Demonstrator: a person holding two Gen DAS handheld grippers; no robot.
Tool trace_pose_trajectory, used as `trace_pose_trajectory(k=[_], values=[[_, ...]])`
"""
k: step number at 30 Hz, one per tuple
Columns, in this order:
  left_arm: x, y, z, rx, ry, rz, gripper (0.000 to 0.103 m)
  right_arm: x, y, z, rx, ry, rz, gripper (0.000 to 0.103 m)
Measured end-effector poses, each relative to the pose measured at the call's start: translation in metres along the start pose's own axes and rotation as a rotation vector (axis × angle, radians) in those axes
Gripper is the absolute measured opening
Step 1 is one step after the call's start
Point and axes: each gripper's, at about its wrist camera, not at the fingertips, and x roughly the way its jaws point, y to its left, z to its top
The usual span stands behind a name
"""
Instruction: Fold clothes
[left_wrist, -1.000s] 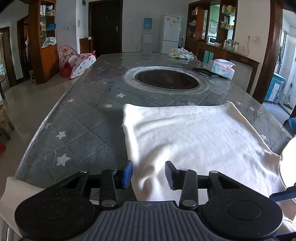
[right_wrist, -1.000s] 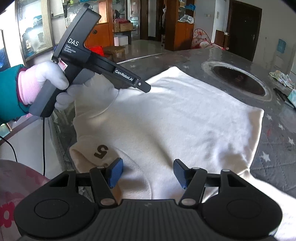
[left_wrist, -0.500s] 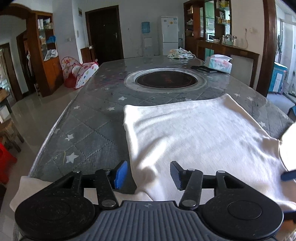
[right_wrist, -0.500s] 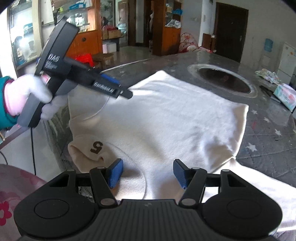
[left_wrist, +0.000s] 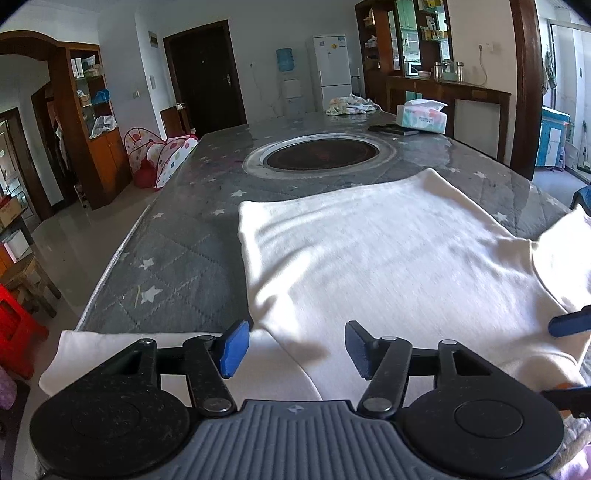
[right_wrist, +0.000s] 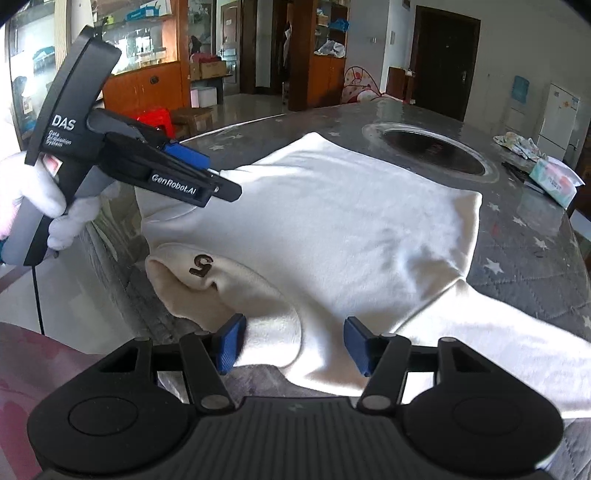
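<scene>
Sweatshirt (left_wrist: 388, 251), cream-white and fleecy looking, is spread out flat on the grey star-print table cover (left_wrist: 177, 258), body running away toward the round dark inset (left_wrist: 321, 155) in the middle of the table.

From the left wrist view: the left gripper (left_wrist: 291, 345) hangs just above the near edge of the cloth with its blue pads wide apart, nothing between them. One sleeve (left_wrist: 147, 354) trails off to the side under it, along the table's near edge. Off to the far side there's a tissue box (left_wrist: 421, 116), well clear of the garment.

From the right wrist view: the right gripper (right_wrist: 291, 345) is spread just as wide and holds nothing either, sitting low over the collar end, where a rolled bit of fabric shows a brown "5" (right_wrist: 201, 265). The other sleeve (right_wrist: 517, 354) runs out to the side. You can also see the left tool from the side here, in a white-gloved hand (right_wrist: 48, 206).

My guess on handling: soft, floppy, light, thick enough to bunch up, not slippery on that quilted cover. It'll sag wherever it isn't held, so I'd pinch at a seam or edge, shoulder or cuff, rather than the flat middle. Whether a fold has gone in already, can't say from this.
</scene>
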Motion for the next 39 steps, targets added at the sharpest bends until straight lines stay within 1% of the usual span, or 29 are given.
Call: trace_pose_trajectory(k=[7, 12, 16, 21, 23, 25, 26, 28, 30, 32, 37, 39], values=[[-0.006, -0.015, -0.007, 0.031, -0.007, 0.032, 0.062, -0.002, -0.001, -0.008, 0.013, -0.017, -0.001, 0.059], [-0.019, -0.025, -0.014, 0.053, -0.026, 0.063, 0.062, -0.005, -0.001, -0.013, 0.032, -0.041, -0.002, 0.059], [-0.029, -0.029, -0.021, 0.067, -0.050, 0.060, 0.062, -0.014, -0.001, -0.016, 0.040, -0.062, 0.003, 0.059], [-0.029, -0.034, -0.036, 0.101, -0.036, 0.032, 0.062, -0.025, -0.005, -0.015, 0.072, -0.093, -0.002, 0.059], [-0.029, -0.036, -0.039, 0.107, -0.044, 0.031, 0.062, -0.027, -0.005, -0.014, 0.074, -0.105, -0.007, 0.058], [-0.030, -0.036, -0.039, 0.115, -0.047, 0.029, 0.062, -0.028, -0.004, -0.010, 0.078, -0.110, -0.005, 0.057], [-0.031, -0.036, -0.040, 0.116, -0.047, 0.025, 0.062, -0.027, -0.002, -0.008, 0.074, -0.108, -0.001, 0.052], [-0.031, -0.037, -0.041, 0.126, -0.050, 0.021, 0.062, -0.023, 0.002, -0.005, 0.064, -0.100, 0.009, 0.049], [-0.031, -0.038, -0.042, 0.138, -0.051, 0.021, 0.062, -0.018, 0.006, -0.003, 0.056, -0.086, 0.021, 0.042], [-0.031, -0.038, -0.041, 0.147, -0.049, 0.023, 0.062, -0.015, 0.010, -0.004, 0.046, -0.070, 0.021, 0.040], [-0.029, -0.040, -0.037, 0.161, -0.030, 0.026, 0.063, -0.007, 0.020, -0.007, 0.021, -0.030, 0.020, 0.039], [-0.027, -0.040, -0.035, 0.161, -0.024, 0.030, 0.068, -0.008, 0.022, -0.007, 0.019, -0.027, 0.017, 0.039]])
